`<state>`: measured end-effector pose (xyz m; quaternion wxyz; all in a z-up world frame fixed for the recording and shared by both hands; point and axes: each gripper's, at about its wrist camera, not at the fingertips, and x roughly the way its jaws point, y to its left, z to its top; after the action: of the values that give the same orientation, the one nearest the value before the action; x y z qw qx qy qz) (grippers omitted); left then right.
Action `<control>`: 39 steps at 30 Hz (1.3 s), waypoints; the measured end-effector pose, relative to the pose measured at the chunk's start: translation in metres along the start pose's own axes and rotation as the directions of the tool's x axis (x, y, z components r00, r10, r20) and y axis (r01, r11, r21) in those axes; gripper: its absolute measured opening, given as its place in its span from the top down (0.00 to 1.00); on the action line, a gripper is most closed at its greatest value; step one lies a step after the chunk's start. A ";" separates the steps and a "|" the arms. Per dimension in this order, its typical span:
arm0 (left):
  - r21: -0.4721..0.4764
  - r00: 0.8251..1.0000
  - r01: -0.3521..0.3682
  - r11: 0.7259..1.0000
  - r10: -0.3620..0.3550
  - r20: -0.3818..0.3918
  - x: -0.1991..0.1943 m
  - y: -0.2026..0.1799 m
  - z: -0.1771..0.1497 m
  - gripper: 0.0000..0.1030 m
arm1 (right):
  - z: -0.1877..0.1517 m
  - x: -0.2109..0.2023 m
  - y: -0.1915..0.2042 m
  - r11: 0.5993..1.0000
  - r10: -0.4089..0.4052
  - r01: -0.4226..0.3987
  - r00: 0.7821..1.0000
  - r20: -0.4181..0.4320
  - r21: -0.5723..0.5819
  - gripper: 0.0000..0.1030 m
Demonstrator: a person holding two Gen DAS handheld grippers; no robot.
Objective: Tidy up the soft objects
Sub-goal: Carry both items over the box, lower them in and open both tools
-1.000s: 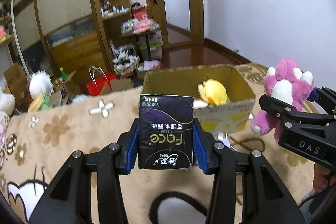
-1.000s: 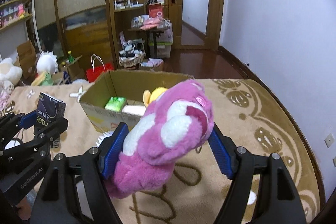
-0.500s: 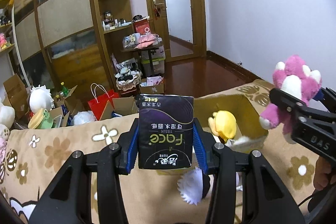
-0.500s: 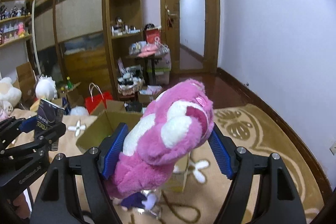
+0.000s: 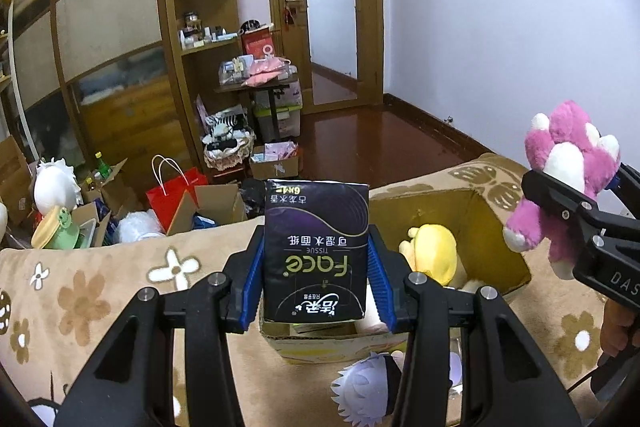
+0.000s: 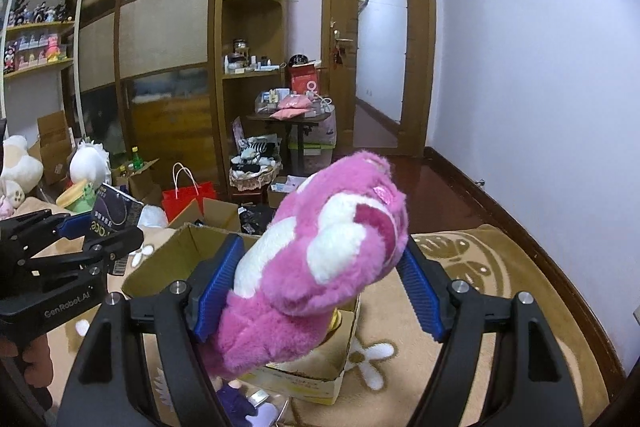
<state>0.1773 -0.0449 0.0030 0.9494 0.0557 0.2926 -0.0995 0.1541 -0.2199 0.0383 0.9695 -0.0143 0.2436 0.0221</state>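
My left gripper [image 5: 316,283] is shut on a dark tissue pack [image 5: 316,251] and holds it over the near end of an open cardboard box [image 5: 496,223]; the pack also shows in the right wrist view [image 6: 114,217]. My right gripper [image 6: 320,287] is shut on a pink and white plush bear [image 6: 316,259], held above the box [image 6: 160,267]; the bear shows at the right of the left wrist view [image 5: 560,179]. A yellow plush [image 5: 434,253] lies inside the box.
The box sits on a tan flower-patterned blanket [image 5: 80,299]. A white spiky-haired doll [image 5: 368,387] lies in front of the box. Beyond the bed edge stand a red bag [image 5: 176,191], cartons, plush toys [image 5: 56,187] and wooden shelving [image 5: 192,27].
Both grippers have risen and moved forward with their loads, so the box now sits lower and closer beneath them. The tissue pack and the pink bear now hang over the box.
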 end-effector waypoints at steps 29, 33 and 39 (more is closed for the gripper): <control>0.021 0.993 0.020 1.000 -0.018 -0.113 0.048 -0.006 -0.024 0.33 | -0.039 0.067 -0.016 0.971 0.167 -0.139 0.977 -0.132 0.196 0.16; 0.012 0.992 0.015 1.000 -0.013 -0.127 0.046 -0.004 -0.026 0.27 | -0.038 0.067 -0.018 0.969 0.170 -0.140 0.976 -0.137 0.203 0.15; 0.002 0.992 -0.005 1.000 0.006 -0.129 0.034 0.003 -0.031 0.17 | -0.033 0.055 -0.019 0.970 0.165 -0.138 0.978 -0.125 0.200 0.05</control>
<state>0.1885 -0.0418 -0.0410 0.9287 0.0637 0.3532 -0.0933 0.1878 -0.2383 -0.0162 0.9423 0.0956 0.3128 0.0715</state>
